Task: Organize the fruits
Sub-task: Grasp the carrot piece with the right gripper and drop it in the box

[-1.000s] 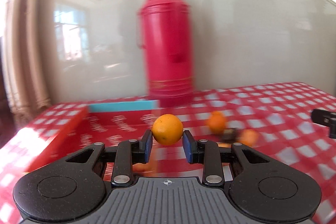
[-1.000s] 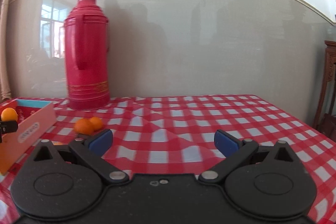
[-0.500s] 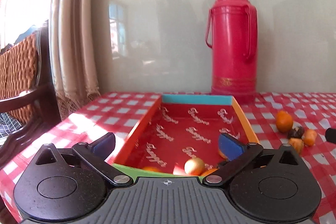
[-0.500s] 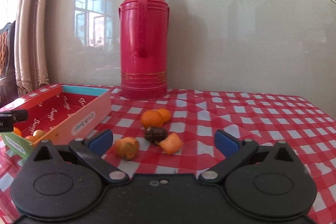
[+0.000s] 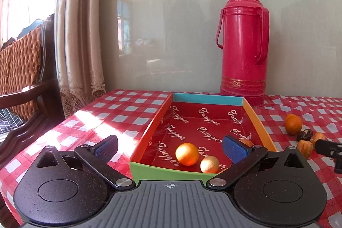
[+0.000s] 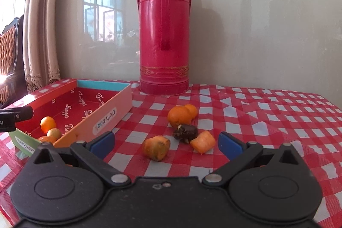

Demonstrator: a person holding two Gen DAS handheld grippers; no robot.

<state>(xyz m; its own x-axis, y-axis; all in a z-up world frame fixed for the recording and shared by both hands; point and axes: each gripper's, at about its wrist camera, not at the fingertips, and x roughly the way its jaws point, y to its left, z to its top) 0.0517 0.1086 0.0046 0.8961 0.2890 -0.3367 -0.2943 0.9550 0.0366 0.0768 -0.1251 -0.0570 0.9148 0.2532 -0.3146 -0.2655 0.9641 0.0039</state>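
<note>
The orange (image 5: pixel 187 153) I care about lies loose on the red printed floor of the shallow box (image 5: pixel 208 97), close to its near green wall, with a paler small fruit (image 5: pixel 209 164) just beside it and a third one half hidden behind my left pad; from the right wrist view I count three small citrus gathered in that same near corner. I judge they collect there because fruit is let go over the near end and the low walls stop it rolling off. My left gripper (image 5: pixel 170 146) hangs just short of that wall with its jaws spread as wide as they go, nothing between the blue pads and nothing touching them, so it carries no fruit and looks free for the next one. My right gripper (image 6: pixel 166 141) is likewise spread wide and empty, and it faces the pile still out on the checked tablecloth (image 6: pixel 267 112): a round orange (image 6: pixel 178 116) with a second tucked behind it, a dark shrivelled piece (image 6: pixel 185 133) touching an orange wedge (image 6: pixel 202 141), and a scuffed orange lump (image 6: pixel 156 147) a little apart on the near side. I read that spread as readiness; the lump lies nearest to the middle of the gap. The tip of the left tool shows at the frame's left edge over the box. The red thermos (image 6: pixel 164 40) stands upright against the wall behind the pile, just beyond the box's far corner, out of either tool's way.
</note>
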